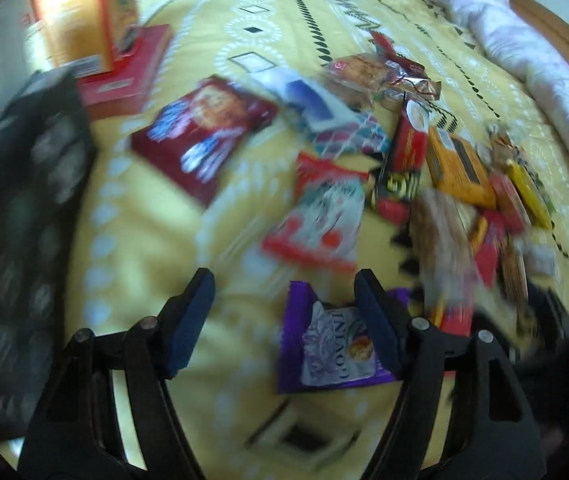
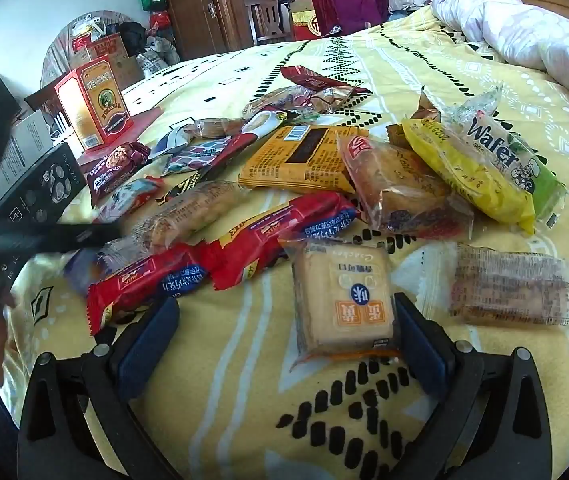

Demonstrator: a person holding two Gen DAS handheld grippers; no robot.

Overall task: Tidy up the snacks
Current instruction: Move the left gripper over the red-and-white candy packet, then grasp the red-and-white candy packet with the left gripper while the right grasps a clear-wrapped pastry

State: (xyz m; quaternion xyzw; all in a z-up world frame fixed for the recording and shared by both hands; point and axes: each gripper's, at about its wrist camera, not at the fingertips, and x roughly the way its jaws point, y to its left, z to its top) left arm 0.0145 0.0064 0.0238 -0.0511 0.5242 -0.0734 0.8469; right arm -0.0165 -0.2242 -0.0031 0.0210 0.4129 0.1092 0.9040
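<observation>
Right gripper (image 2: 284,344) agape; cracker pack (image 2: 342,300) between fingers

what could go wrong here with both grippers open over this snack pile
The right gripper is open with its right-side finger against the cracker pack; closing off-centre may pinch only the wrapper or crush the crackers. The left wrist view is motion-blurred, so the open left gripper could misjudge the purple packet. Overlapping red biscuit packs nearby may get dragged along.
</observation>
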